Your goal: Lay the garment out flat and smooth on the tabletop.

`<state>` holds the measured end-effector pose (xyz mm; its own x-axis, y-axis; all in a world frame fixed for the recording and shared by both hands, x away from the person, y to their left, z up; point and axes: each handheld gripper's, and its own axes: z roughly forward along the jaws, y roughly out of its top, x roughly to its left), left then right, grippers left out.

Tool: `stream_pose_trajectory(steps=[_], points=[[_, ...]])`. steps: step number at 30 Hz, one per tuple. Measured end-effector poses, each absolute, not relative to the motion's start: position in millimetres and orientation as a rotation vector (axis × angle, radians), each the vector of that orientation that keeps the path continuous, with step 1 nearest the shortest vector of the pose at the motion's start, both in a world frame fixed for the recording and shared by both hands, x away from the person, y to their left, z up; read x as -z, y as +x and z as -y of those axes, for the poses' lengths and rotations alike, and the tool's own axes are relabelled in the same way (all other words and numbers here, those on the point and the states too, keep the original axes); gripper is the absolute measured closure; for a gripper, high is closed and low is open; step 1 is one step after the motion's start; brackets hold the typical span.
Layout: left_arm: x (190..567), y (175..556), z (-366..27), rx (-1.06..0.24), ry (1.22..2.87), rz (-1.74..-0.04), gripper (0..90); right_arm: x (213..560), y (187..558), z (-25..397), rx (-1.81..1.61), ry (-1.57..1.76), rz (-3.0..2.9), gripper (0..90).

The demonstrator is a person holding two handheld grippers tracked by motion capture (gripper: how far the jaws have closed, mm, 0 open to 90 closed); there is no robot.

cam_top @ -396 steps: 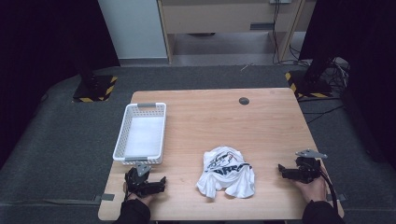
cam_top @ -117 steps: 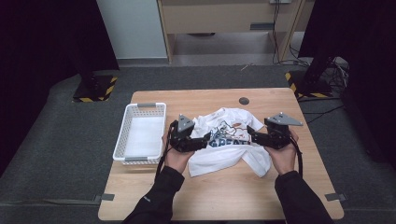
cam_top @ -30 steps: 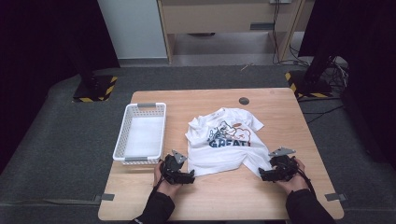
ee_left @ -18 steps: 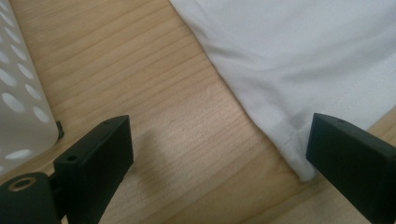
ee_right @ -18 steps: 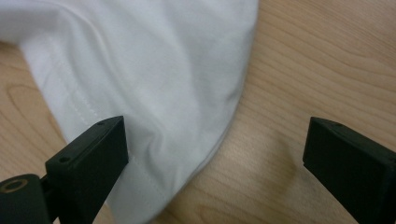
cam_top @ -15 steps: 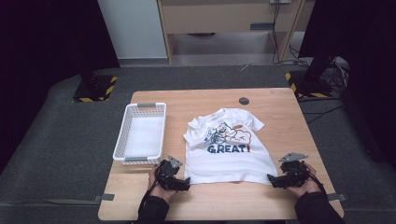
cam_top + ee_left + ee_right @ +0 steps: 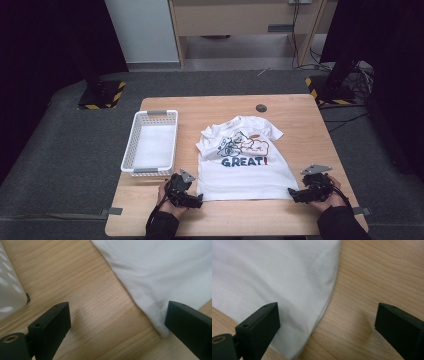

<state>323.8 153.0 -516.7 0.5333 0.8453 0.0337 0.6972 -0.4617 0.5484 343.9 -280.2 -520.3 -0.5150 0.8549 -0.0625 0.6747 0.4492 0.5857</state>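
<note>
Both tongs — left (image 7: 197, 201), right (image 7: 293, 194) — gape, released, at the shirt's (image 7: 243, 170) hem corners; closing crooked could rumple it.

The T-shirt (image 7: 243, 165) is white, printed with a blue-outlined cartoon drawing with orange-red touches above the word "GREAT!" in blue letters with a red exclamation mark. The table (image 7: 300, 115) is light wood with visible grain. The basket (image 7: 131, 148) is white, its wall perforated with oval holes. Both claws, left (image 7: 196, 200) and right (image 7: 293, 194), are black. The floor (image 7: 60, 150) is dark grey carpet, and two stand bases on it carry yellow-and-black hazard stripes (image 7: 102, 99).
</note>
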Motion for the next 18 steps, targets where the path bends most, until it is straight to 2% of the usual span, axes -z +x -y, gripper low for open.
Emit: stream_pose_trajectory(steps=[13, 18], points=[[515.1, 312.3, -152.1, -0.399, 2.339, -1.213, 6.1, 519.9, 335.5, 283.2, -0.721, 1.288, -2.384, 6.1], [514.2, 309.2, -150.7, -0.401, 2.356, -1.203, 6.0, 520.0, 321.7, 287.5, -0.734, 1.277, -2.407, 6.1]])
